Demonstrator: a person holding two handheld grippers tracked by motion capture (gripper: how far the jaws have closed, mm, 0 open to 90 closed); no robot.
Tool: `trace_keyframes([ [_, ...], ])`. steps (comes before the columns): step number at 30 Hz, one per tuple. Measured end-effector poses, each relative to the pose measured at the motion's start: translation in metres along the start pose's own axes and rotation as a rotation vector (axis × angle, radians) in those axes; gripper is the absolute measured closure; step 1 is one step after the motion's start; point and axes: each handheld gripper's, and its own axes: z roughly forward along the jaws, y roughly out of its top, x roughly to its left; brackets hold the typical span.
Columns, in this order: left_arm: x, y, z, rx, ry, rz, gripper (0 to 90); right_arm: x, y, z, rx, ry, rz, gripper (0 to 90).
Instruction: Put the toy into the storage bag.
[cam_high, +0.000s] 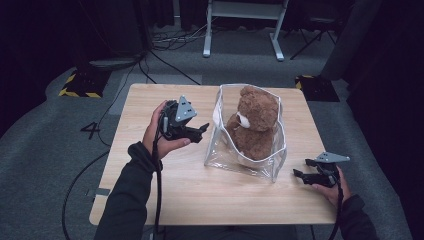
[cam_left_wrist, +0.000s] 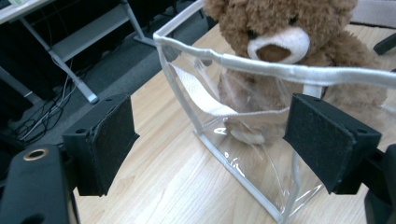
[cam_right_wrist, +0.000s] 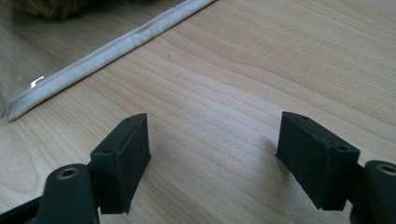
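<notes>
Jaws of both grippers gape; clear bag (cam_high: 227, 155) veils teddy bear (cam_high: 255, 125).

My wooden table (cam_high: 165, 195) stood on grey carpet (cam_high: 40, 165), and the one thing resting directly on it was a clear bag (cam_high: 260, 167) holding a bear (cam_high: 255, 125).

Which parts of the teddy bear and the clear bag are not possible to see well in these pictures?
- Teddy bear: in the high view its legs are dimmed by the glare on the clear bag.
- Bear's head top: cut off by the upper edge of the left gripper view.
- Bag's far side: hidden behind the bear in the high view.
- In the right gripper view, the frame edge cuts off all but the bag's white bottom seam.
</notes>
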Motion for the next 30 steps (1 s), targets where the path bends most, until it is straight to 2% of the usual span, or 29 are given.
trace_keyframes([
  [13, -0.002, -0.018, 0.006, 0.059, 0.021, 0.023, 16.2, 0.0, 0.0, 0.0, 0.0, 0.0, 0.0, 25.3],
  [30, -0.003, -0.041, 0.005, 0.119, 0.035, 0.027, 16.2, 0.0, 0.0, 0.0, 0.0, 0.0, 0.0, 25.3],
])
